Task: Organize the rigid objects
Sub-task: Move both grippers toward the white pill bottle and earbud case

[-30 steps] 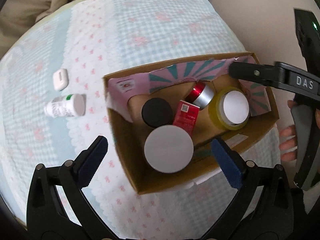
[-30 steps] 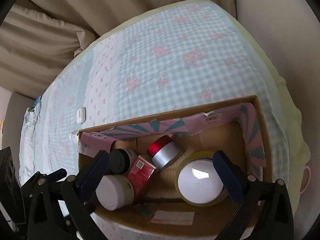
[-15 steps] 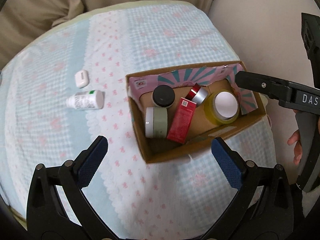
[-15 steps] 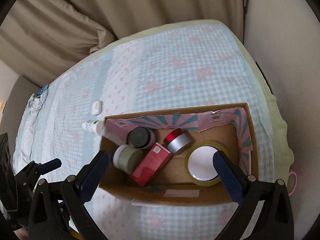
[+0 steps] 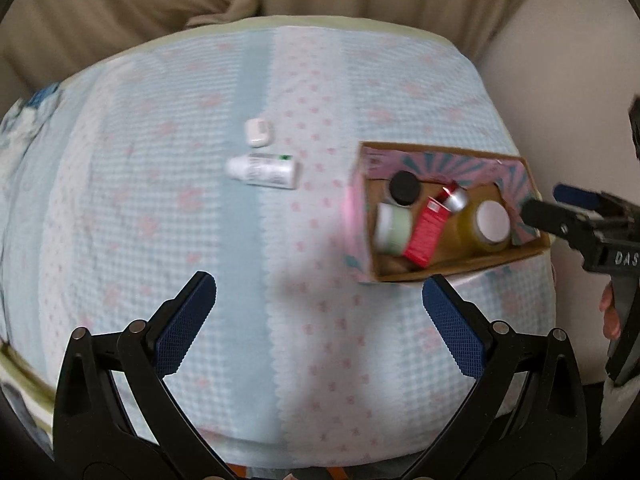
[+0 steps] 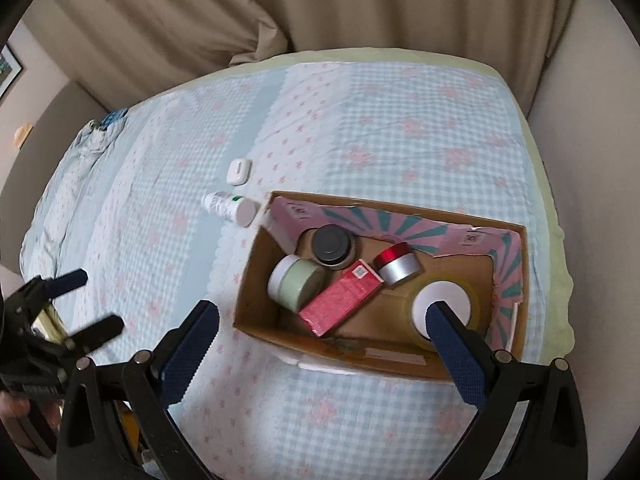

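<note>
A cardboard box (image 6: 260,296) (image 5: 460,270) sits on the bed's right side. It holds a green jar (image 6: 298,280), a black-lidded jar (image 6: 332,242), a red carton (image 6: 342,296), a red-and-silver jar (image 6: 398,264) and a tape roll (image 6: 442,304). A white bottle (image 5: 264,170) (image 6: 230,208) lies on its side left of the box, with a small white case (image 5: 257,132) (image 6: 238,172) behind it. My left gripper (image 5: 320,320) is open and empty, above the bedspread left of the box. My right gripper (image 6: 324,344) is open and empty, above the box's near side.
The bed has a blue-and-pink patterned spread (image 5: 160,200). Beige curtains (image 6: 320,8) hang behind it. The bed's edge (image 6: 560,280) falls away right of the box. The right gripper shows at the right of the left wrist view (image 5: 576,216).
Both grippers have pulled up and back from the box. The left one has swung left, so the box now sits at the right of its view. The green jar lies in the box.
</note>
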Demonstrator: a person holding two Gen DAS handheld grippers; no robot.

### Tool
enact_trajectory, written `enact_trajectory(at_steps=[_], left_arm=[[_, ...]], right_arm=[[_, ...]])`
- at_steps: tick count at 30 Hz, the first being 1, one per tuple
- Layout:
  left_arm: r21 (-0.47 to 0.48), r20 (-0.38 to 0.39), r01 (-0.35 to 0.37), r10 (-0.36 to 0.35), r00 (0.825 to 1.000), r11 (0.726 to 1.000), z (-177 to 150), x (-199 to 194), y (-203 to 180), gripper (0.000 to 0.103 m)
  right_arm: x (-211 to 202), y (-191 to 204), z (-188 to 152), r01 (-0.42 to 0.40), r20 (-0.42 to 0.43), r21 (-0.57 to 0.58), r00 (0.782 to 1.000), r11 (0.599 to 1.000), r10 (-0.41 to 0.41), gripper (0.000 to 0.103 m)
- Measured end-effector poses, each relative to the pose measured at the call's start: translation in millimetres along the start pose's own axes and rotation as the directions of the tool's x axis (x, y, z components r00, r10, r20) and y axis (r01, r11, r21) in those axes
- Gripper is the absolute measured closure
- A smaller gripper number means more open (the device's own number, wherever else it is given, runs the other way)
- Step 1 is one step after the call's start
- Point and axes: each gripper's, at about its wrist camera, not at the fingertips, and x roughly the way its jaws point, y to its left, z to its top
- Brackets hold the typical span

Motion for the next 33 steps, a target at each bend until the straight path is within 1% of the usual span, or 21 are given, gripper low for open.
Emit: enact_trajectory(at_steps=[6,8,10,13,15,16,18,20,21,22,24,26,27,28,29,30,31,33], left_arm=[[-0.086,-0.011,-0.013,0.012,1.000,0.996,11.2,0.0,45.5,0.000],[-0.118,-0.018,-0.015,0.013,1.000,0.993,15.8,1.3,58.6,0.000],[-0.162,-0.026,-0.006,0.001,1.000,0.987,22.3,4.8,71.3,0.000],[-0.267,-0.042,0.028,-0.040,0.998,0.963,33.2,17.6,89.5,0.000],[-0.346,-0.045,0.045,-0.065,0.997,0.937,40.6,30.9,99.6,0.000],[-0.368,-0.045,0.051,-0.072,0.996,0.929,42.4,35.8,101.8,0.000],[-0.427,-0.051,0.056,-0.086,0.995,0.903,49.7,52.5,106.7,0.000],[-0.491,-0.053,0.055,-0.093,0.994,0.870,57.1,71.7,111.0,0.000],[-0.535,-0.052,0.059,-0.102,0.993,0.843,60.2,83.2,113.6,0.000],[-0.564,-0.052,0.061,-0.109,0.993,0.824,61.7,90.9,115.5,0.000],[-0.638,-0.050,0.065,-0.125,0.991,0.767,64.1,111.3,119.7,0.000],[-0.706,-0.038,0.063,-0.126,0.991,0.706,65.9,132.2,122.8,0.000],[-0.735,-0.032,0.058,-0.120,0.992,0.676,66.0,142.3,123.8,0.000],[-0.768,-0.030,0.049,-0.113,0.993,0.638,65.5,154.6,125.2,0.001],[-0.794,-0.028,0.046,-0.111,0.993,0.607,64.4,163.9,126.8,0.002],[-0.822,-0.021,0.048,-0.113,0.993,0.568,62.5,173.8,128.2,0.002],[-0.852,-0.011,0.052,-0.118,0.993,0.520,60.5,185.6,129.8,0.002],[-0.887,0.005,0.060,-0.120,0.993,0.458,57.9,202.7,132.9,0.004]], right_arm=[[2.1,22.7,9.2,0.002,0.005,0.000,1.000,1.000,-0.002,0.000],[2.3,30.4,17.1,-0.002,0.008,0.013,1.000,1.000,0.002,0.000],[3.4,38.1,27.0,0.015,0.007,0.016,1.000,1.000,-0.015,0.000],[10.8,51.5,52.3,0.032,-0.018,0.014,0.999,0.999,-0.032,0.000],[18.4,58.6,70.7,0.027,-0.028,0.004,0.999,1.000,-0.027,0.000],[26.7,63.6,84.5,0.029,-0.043,-0.008,0.999,1.000,-0.029,0.000],[41.7,72.0,106.3,0.035,-0.072,-0.032,0.997,0.999,-0.037,0.000],[63.9,83.6,134.3,0.029,-0.112,-0.059,0.993,0.998,-0.036,0.000],[75.0,88.4,146.2,0.021,-0.132,-0.069,0.991,0.997,-0.030,0.000],[83.6,91.7,154.7,0.016,-0.149,-0.078,0.988,0.997,-0.027,0.000],[108.4,100.9,176.3,0.002,-0.194,-0.100,0.981,0.995,-0.022,0.000],[136.5,110.0,196.5,-0.014,-0.242,-0.120,0.970,0.993,-0.015,0.000],[156.5,116.8,208.5,-0.023,-0.276,-0.132,0.961,0.991,-0.015,0.000],[169.1,121.8,213.9,-0.028,-0.297,-0.138,0.955,0.990,-0.014,0.000],[183.4,127.3,219.7,-0.035,-0.321,-0.142,0.947,0.989,-0.013,0.000],[205.4,134.5,226.9,-0.041,-0.361,-0.144,0.932,0.989,-0.014,0.000],[217.9,138.3,230.5,-0.042,-0.385,-0.141,0.923,0.989,-0.016,0.000],[254.2,148.6,236.3,-0.041,-0.445,-0.125,0.895,0.991,-0.019,0.001]])
